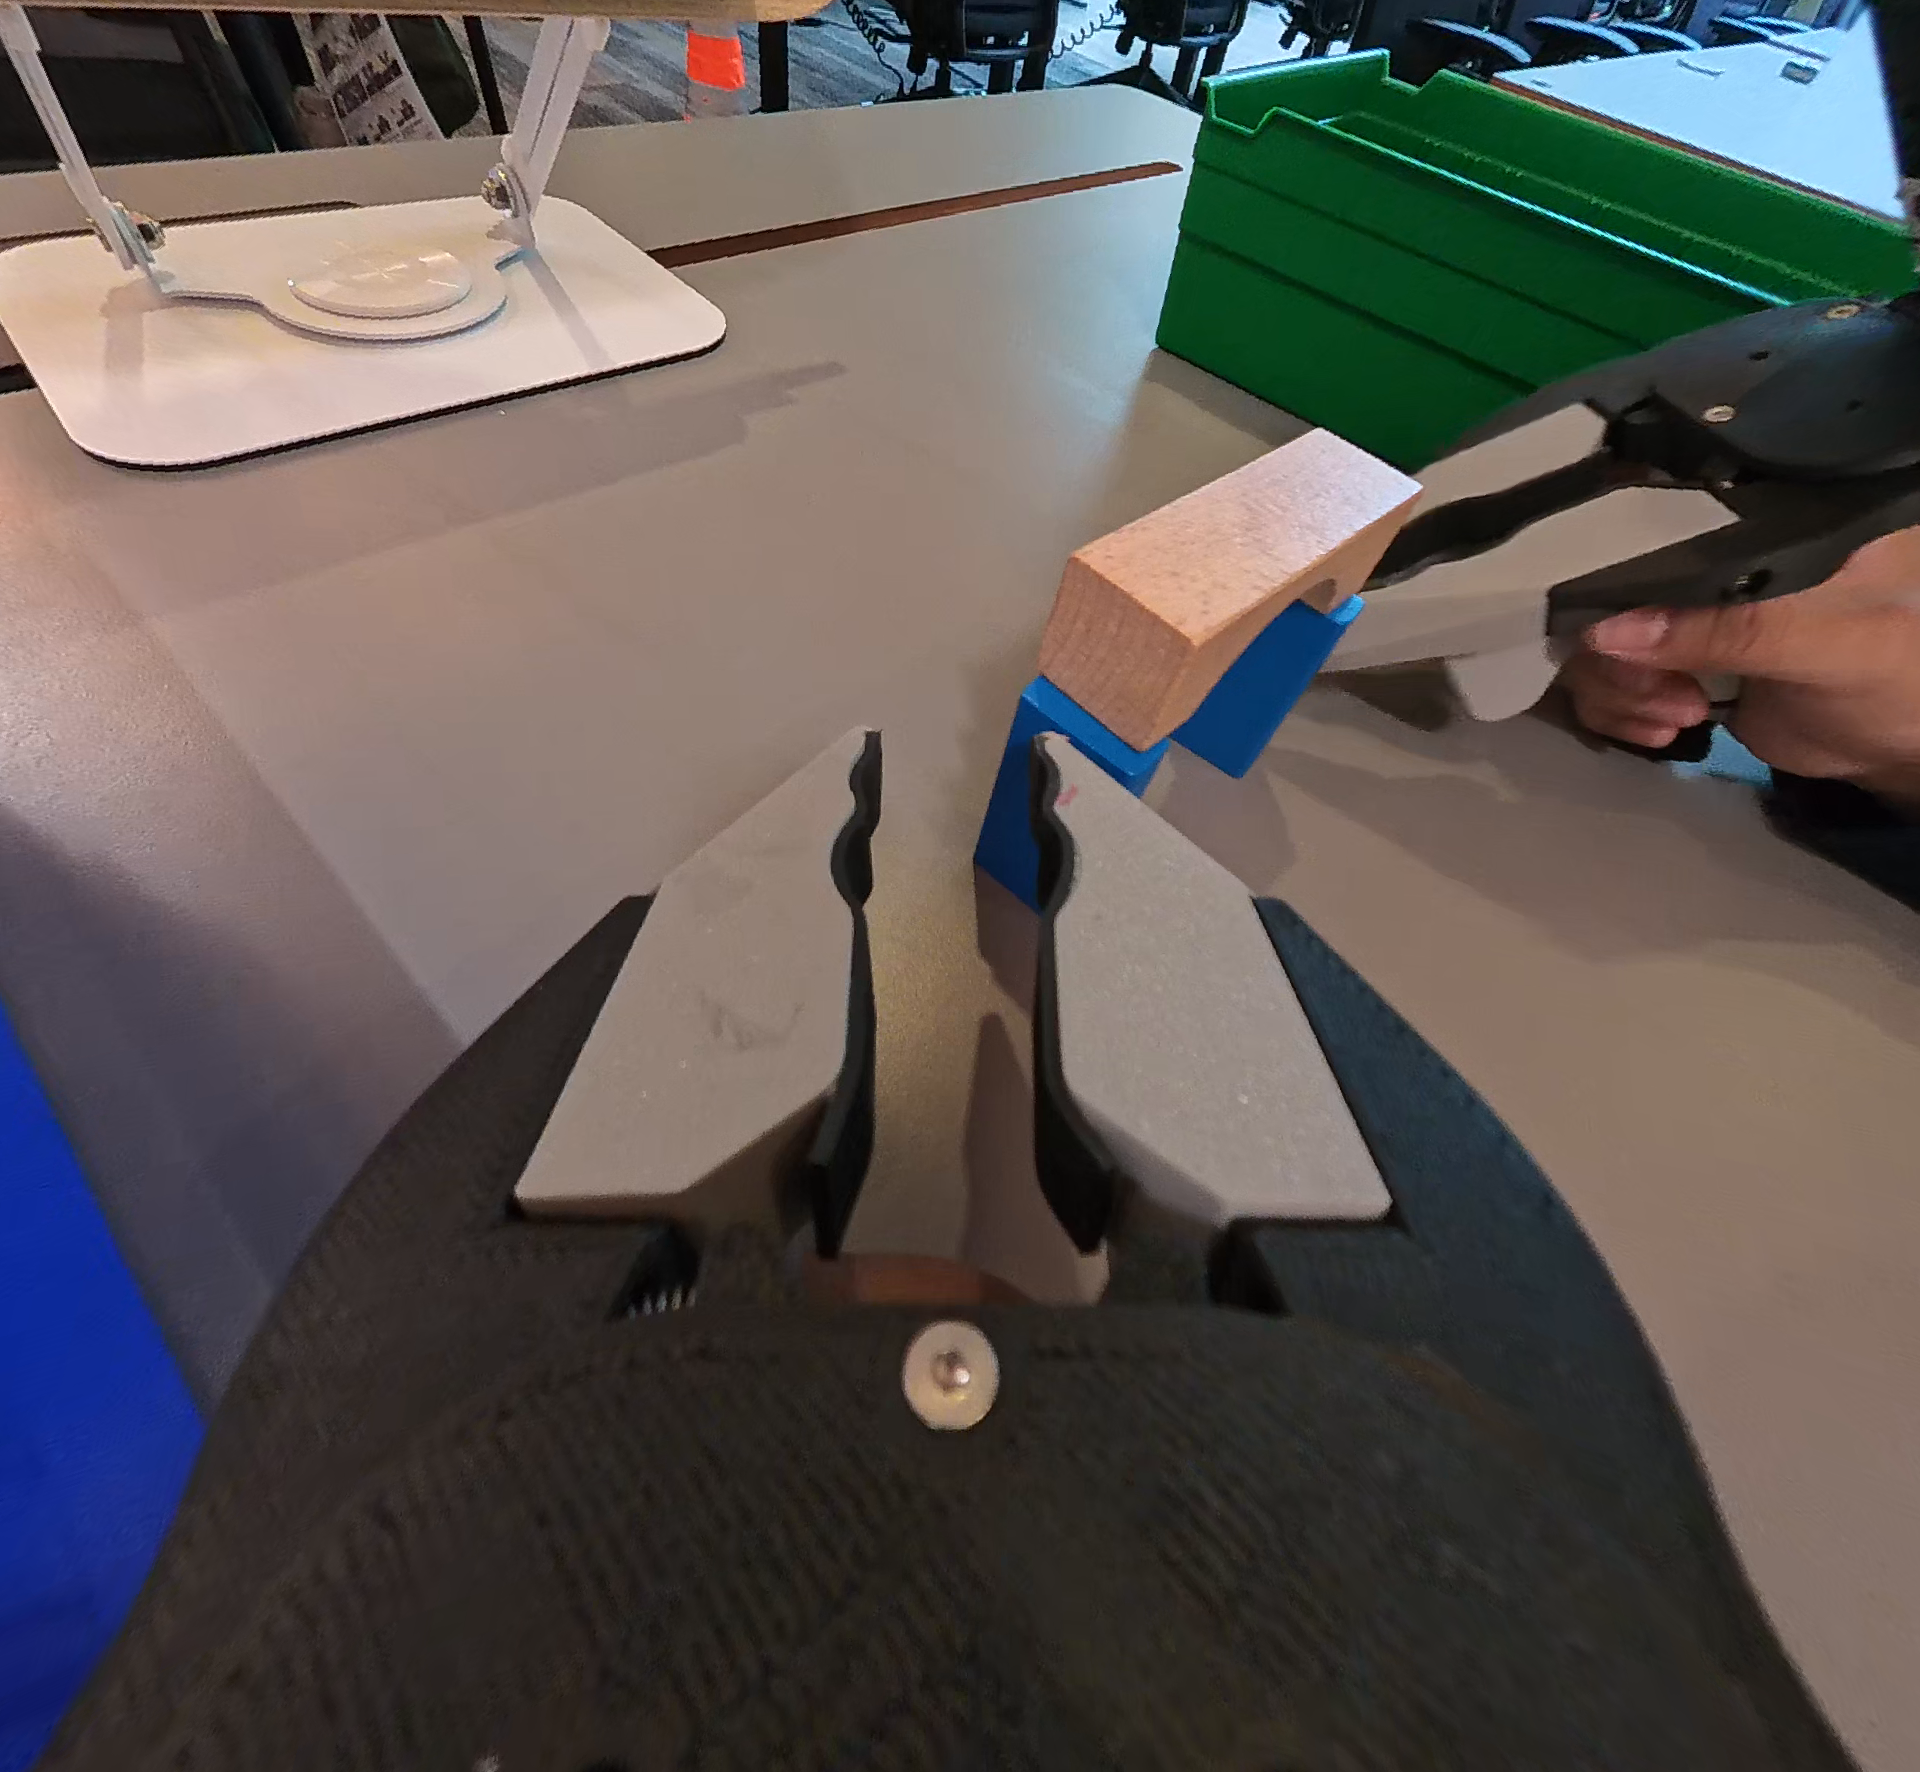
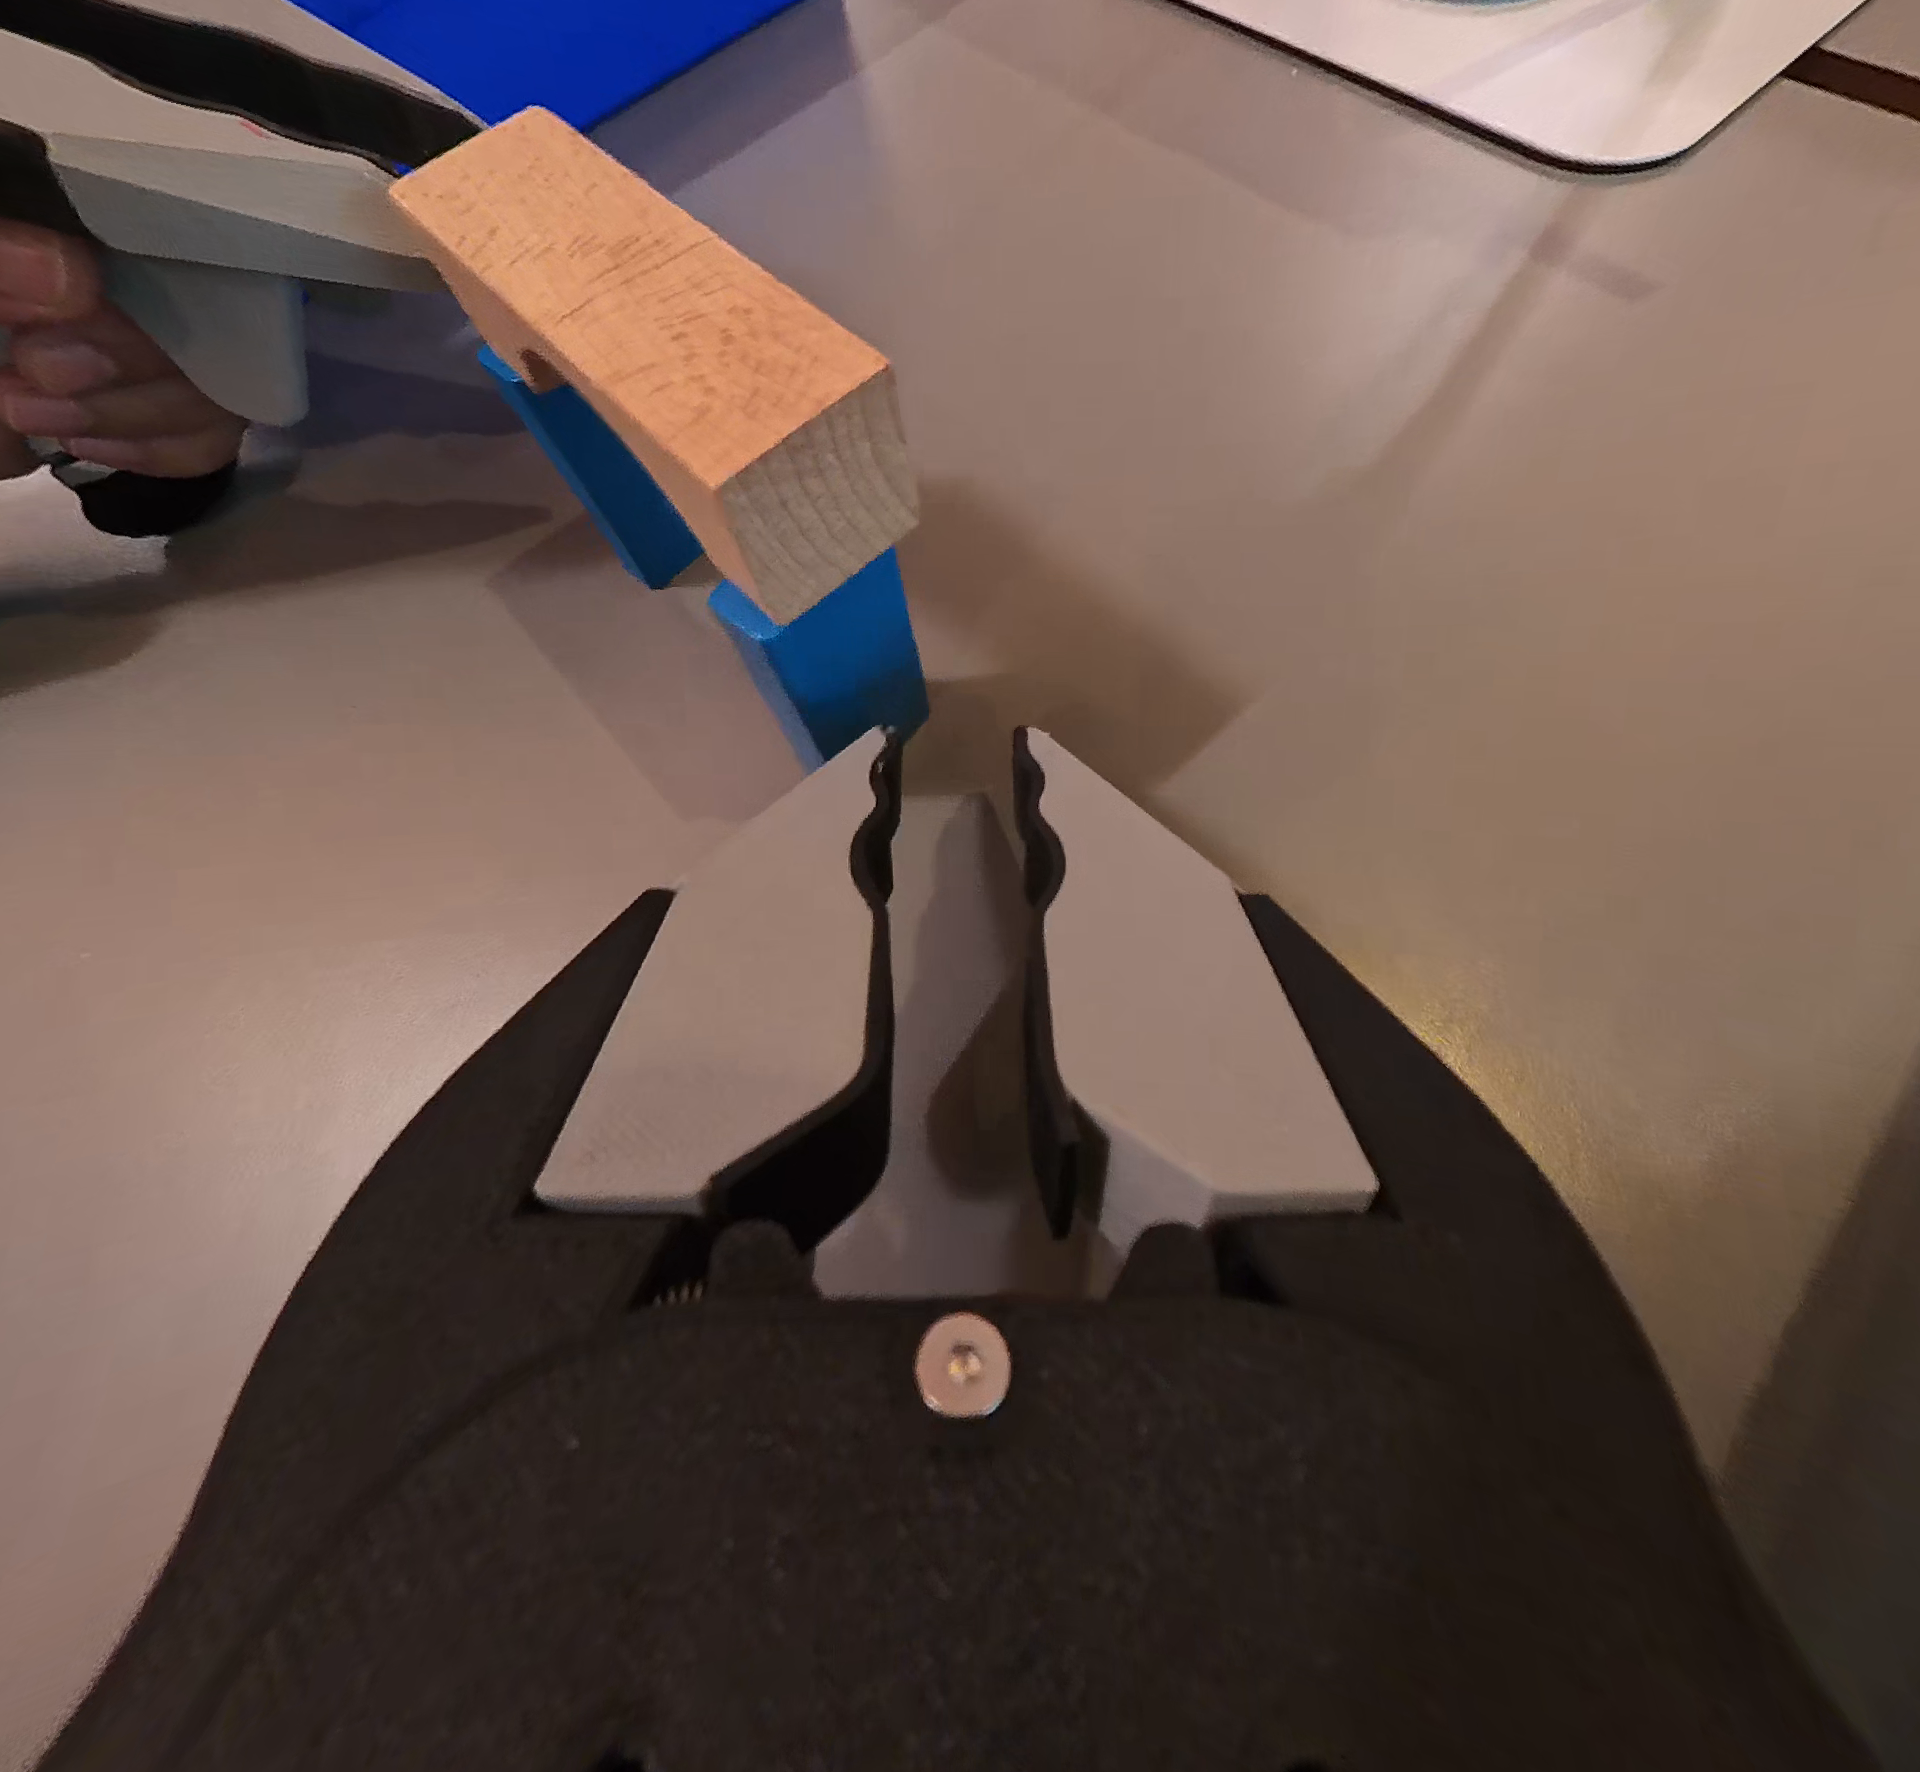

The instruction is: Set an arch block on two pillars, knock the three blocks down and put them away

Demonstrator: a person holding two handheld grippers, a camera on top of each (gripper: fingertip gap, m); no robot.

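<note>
The arch block (image 1: 1226,579), pale bare wood with visible grain and a curved cut-out underneath, sits tilted across two leaning blue pillars (image 1: 1023,818) on the grey surface (image 1: 623,631). At its three-o'clock end the right tongs (image 1: 1382,569) meet the wood; at about seven o'clock the left tongs (image 1: 956,766) hang parted with nothing between them, one finger (image 1: 1049,818) just beside the nearer pillar. The right tongs' fingers also stand apart, gripping nothing. A green bin (image 1: 1455,268) sits at one o'clock, a white stand (image 1: 364,330) at ten.
</note>
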